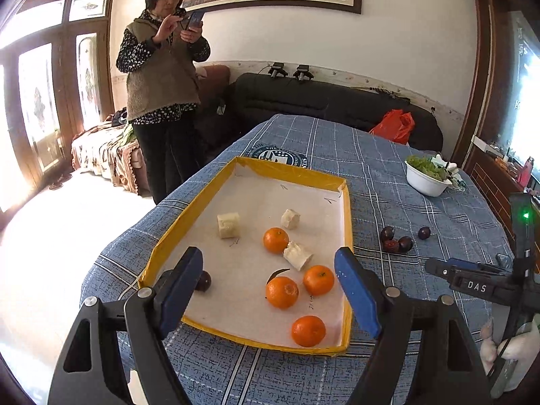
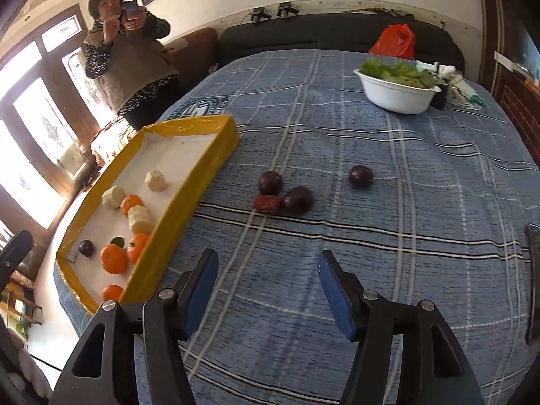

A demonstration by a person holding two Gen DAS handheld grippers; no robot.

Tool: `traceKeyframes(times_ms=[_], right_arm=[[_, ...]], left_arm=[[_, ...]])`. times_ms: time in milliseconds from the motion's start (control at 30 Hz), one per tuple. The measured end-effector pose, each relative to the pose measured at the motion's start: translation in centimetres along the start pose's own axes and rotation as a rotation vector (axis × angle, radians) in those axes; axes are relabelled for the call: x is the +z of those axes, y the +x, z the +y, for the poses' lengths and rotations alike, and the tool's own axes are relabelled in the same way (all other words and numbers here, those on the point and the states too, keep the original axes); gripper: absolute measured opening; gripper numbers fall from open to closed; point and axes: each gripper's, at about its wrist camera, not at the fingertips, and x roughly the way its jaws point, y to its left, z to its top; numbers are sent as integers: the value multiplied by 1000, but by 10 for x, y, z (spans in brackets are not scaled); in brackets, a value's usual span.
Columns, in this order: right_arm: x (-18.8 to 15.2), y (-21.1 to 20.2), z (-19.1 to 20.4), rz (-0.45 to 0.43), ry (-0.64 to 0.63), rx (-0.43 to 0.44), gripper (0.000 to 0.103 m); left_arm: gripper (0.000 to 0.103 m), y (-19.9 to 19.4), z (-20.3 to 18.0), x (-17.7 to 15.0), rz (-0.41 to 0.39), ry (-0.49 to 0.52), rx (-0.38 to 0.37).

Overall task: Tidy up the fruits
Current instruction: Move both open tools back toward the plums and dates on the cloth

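Note:
A yellow-rimmed tray point(image 1: 199, 189) point(image 2: 189, 202) with a white floor lies on the blue plaid cloth. It holds several oranges point(image 1: 282, 292) point(image 2: 114, 258), three pale banana pieces point(image 1: 228, 224) point(image 2: 139, 219) and one dark plum point(image 1: 204, 280) point(image 2: 86, 247). On the cloth right of the tray lie three dark plums point(image 2: 298, 199) point(image 1: 405, 243) and a red date point(image 2: 268, 204) point(image 1: 390, 245). My left gripper point(image 1: 270, 270) is open and empty above the tray's near end. My right gripper point(image 2: 268, 271) is open and empty over the cloth, short of the plums; it also shows in the left wrist view point(image 1: 472, 280).
A white bowl of greens point(image 2: 398, 91) point(image 1: 426, 176) stands at the table's far right. A red bag point(image 2: 395, 41) lies on the dark sofa behind. A person with a phone point(image 1: 162, 87) stands past the table's left side. A dark flat object point(image 2: 534, 280) lies at the right edge.

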Motion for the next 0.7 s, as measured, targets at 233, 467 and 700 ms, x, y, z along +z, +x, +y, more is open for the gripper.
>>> traceKeyframes(times_ms=[233,467,700], right_arm=[[3,-34,-54,-73,42,-191,91],[-7,-35,-89,-62,149,-161,91],[-8,-17,-83,-44,141,-137,90]], left_arm=[[80,-10,-36,-2,-30,91,-36],[80,-2,-69,-13,-1,170,-81],[80,12,-88,-21,42,212,-88]])
